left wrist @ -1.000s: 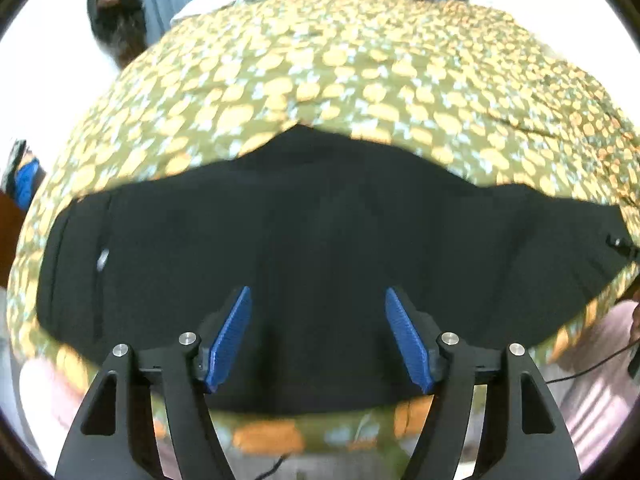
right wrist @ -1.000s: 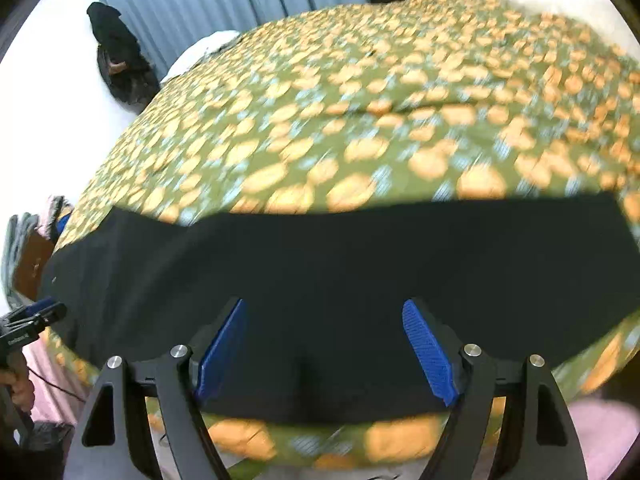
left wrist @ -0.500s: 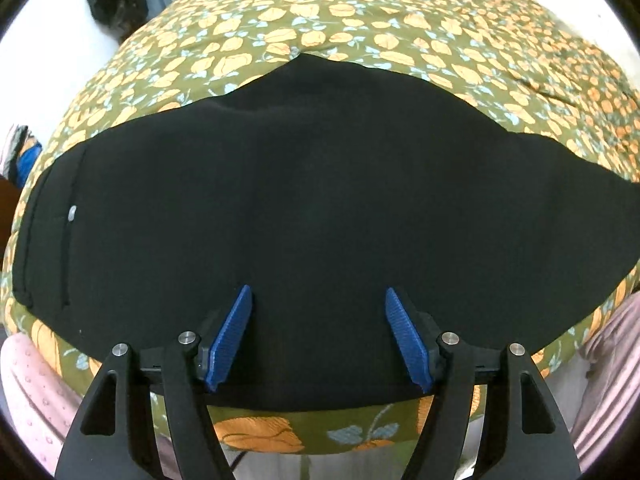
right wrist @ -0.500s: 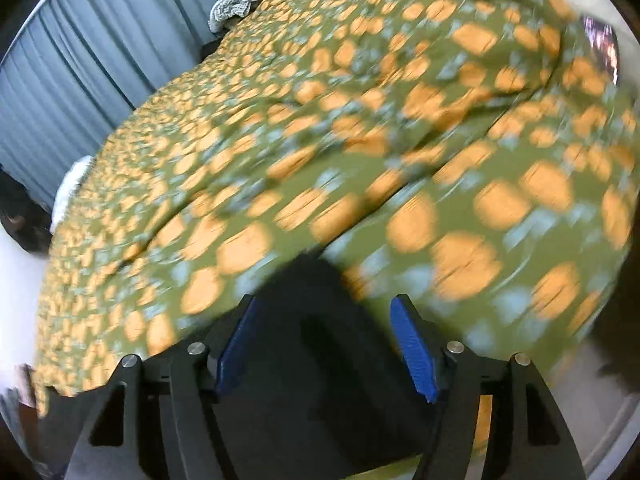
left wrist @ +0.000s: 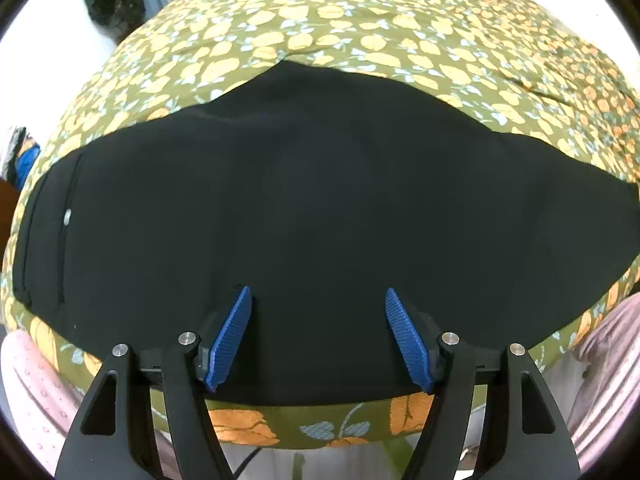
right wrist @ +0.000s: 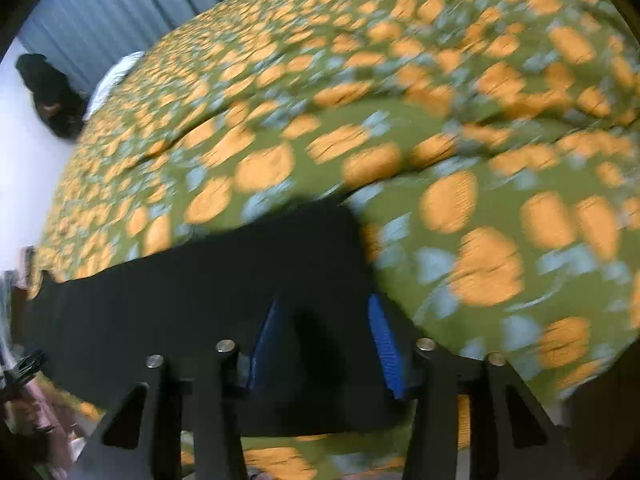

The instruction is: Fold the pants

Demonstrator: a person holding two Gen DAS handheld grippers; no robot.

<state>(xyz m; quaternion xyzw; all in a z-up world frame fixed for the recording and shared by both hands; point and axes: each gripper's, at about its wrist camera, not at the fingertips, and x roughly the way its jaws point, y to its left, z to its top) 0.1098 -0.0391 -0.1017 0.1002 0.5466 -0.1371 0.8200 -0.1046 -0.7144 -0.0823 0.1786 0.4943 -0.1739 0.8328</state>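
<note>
Black pants (left wrist: 304,216) lie flat across the near edge of a bed, waistband to the left. My left gripper (left wrist: 318,300) is open and empty, fingers spread above the pants' near edge at their middle. In the blurred right wrist view the pants (right wrist: 192,292) stretch left, and their right end lies under my right gripper (right wrist: 324,308). Its blue pads (right wrist: 384,344) stand narrower than the left's, with black cloth between them; whether they grip it is unclear.
The bed wears a green cover with orange flowers (left wrist: 360,40). Grey curtains (right wrist: 132,4) and a dark bundle (right wrist: 48,92) stand at the far left. Pink sleeves (left wrist: 600,344) show at the bed's near edge.
The left gripper came closer over the pants, then eased back slightly. The right gripper swung to the pants' right end and its fingers narrowed.
</note>
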